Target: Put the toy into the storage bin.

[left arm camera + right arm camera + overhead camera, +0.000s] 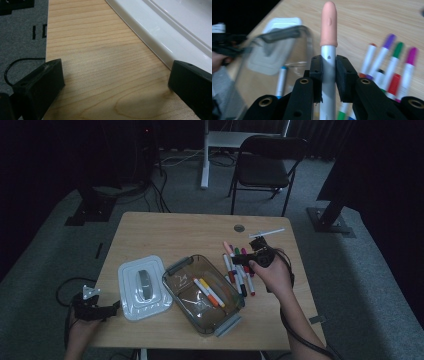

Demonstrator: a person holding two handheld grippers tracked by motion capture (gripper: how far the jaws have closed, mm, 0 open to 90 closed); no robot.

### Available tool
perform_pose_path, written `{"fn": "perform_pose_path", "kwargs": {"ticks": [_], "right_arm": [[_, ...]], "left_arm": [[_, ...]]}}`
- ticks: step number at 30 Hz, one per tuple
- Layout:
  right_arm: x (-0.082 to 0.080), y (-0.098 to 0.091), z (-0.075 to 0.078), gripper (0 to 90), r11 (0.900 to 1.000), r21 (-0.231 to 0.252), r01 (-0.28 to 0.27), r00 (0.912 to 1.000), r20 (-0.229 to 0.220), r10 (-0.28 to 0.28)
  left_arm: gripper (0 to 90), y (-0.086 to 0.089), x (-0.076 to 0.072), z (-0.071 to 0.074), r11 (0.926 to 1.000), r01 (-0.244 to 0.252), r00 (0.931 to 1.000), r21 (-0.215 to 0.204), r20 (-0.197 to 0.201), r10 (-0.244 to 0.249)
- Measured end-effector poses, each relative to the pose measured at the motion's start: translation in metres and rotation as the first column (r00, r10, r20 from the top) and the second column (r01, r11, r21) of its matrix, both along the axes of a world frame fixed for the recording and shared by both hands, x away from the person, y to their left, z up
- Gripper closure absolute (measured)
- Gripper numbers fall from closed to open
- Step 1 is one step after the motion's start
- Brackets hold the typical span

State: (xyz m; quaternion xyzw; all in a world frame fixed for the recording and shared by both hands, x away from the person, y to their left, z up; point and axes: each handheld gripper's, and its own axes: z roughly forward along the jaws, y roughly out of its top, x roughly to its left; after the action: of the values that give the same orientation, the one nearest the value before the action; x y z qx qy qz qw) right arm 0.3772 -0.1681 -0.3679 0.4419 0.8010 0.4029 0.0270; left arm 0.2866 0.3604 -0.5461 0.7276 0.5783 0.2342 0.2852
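The right gripper (328, 75) has its jaws closed on a marker (328, 45), a smooth grey-white barrel with a rounded peach-pink cap. The barrel runs straight up between the two black foam-like pads, which press on it from both sides just below the cap; the cap stands clear above the jaws. In the high view the right gripper (252, 254) hangs above the loose markers (240, 270) that lie on the right half of the bench (175, 230), near its right edge. Those are slim white tubes with caps in purple, green, magenta and red.

Beside them, toward the middle of the bench, sits a clear, smoky plastic box (202, 292) with rounded corners and grey clip handles; some markers, orange and red among them, lie inside. Its white lid (144, 287), glossy and rounded, lies flat left of the box with a grey handle at its centre.

The left gripper (100, 311) rests at the front left corner of the bench, its jaws wide apart and gripping nothing, with pale wood grain between them and the lid's rim (160, 37) just beside one jaw.
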Motion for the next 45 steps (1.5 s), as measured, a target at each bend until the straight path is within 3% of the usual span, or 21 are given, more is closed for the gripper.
{"fn": "perform_pose_path", "kwargs": {"ticks": [7, 19, 29, 45], "right_arm": [[-0.015, 0.031, 0.006, 76.4, 0.9941, 0.001, -0.108, 0.9941, 0.007, 0.108], [-0.025, 0.074, -0.005, 76.4, 0.9791, -0.004, -0.203, 0.9786, -0.033, 0.203], [-0.032, 0.111, -0.026, 76.4, 0.9566, -0.040, -0.289, 0.9541, -0.094, 0.284], [-0.033, 0.152, -0.065, 76.4, 0.9261, -0.111, -0.360, 0.9186, -0.215, 0.332]], "left_arm": [[0.7, 0.000, 0.000, 0.000, 1.0000, 0.000, 1.0000, 0.000, 0.000, 0.000], [0.7, 0.000, 0.000, 0.000, 1.0000, 0.000, 1.0000, 0.000, -0.001, 0.000], [0.7, 0.000, 0.000, 0.000, 1.0000, -0.001, 1.0000, 0.000, -0.002, 0.001], [0.7, 0.000, 0.000, 0.000, 1.0000, -0.002, 1.0000, 0.000, 0.000, 0.002]]}}
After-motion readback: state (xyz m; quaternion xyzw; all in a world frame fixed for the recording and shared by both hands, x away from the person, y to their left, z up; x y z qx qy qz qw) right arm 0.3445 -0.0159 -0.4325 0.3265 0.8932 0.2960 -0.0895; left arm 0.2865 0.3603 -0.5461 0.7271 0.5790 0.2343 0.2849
